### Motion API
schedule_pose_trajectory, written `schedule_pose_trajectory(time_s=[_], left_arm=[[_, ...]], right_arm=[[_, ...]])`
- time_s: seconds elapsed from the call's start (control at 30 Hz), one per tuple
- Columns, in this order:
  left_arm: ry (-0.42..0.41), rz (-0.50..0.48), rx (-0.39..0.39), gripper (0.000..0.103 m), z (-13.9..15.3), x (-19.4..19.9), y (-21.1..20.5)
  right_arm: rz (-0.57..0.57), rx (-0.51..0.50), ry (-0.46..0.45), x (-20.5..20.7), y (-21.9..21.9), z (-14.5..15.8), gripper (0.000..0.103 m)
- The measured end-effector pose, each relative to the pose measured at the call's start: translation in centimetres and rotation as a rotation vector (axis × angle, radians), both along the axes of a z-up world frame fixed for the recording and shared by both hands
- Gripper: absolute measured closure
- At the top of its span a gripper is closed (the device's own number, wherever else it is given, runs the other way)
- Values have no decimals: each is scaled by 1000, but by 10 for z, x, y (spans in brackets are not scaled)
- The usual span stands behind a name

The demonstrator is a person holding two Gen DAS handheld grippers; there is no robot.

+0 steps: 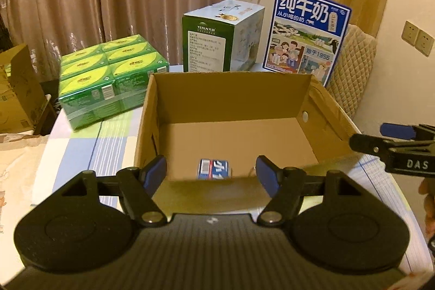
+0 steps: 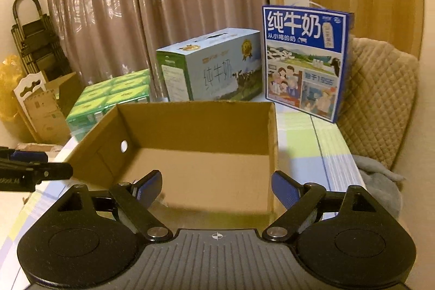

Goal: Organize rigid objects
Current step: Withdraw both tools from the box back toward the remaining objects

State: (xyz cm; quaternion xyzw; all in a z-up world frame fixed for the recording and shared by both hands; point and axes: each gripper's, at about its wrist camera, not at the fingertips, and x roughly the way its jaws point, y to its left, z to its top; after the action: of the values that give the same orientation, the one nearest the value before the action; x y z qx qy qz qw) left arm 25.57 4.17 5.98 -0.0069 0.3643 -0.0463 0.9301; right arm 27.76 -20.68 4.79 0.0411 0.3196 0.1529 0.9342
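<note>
Carton point(image 1: 214, 169) between spread left fingers point(image 1: 155, 173)

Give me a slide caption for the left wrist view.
Open left gripper poised over a cardboard box holding one small blue carton, milk cases behind.

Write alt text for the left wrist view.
The open left gripper hovers at the near rim of an open cardboard box holding one small blue-and-white carton. Behind the box stand a green multipack and two milk cases; the right gripper enters from the right.
</note>
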Motion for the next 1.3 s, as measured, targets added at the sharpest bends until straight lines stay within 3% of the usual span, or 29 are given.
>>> schedule_pose_trajectory(time_s=[0.37, 0.7, 0.93, 1.3], left_arm=[[-26, 24, -5, 33, 17, -106, -4], [36, 9, -17, 32, -4, -183, -15], [69, 8, -22, 32, -17, -205, -23], [105, -7, -20, 32, -28, -206, -33]], right_arm=[[-6, 21, 18, -129, -11, 8, 18], [31, -36, 18, -224, -6, -8, 18], [21, -30, 60, -245, -10, -19, 18], [11, -33, 75, -243, -16, -24, 18]])
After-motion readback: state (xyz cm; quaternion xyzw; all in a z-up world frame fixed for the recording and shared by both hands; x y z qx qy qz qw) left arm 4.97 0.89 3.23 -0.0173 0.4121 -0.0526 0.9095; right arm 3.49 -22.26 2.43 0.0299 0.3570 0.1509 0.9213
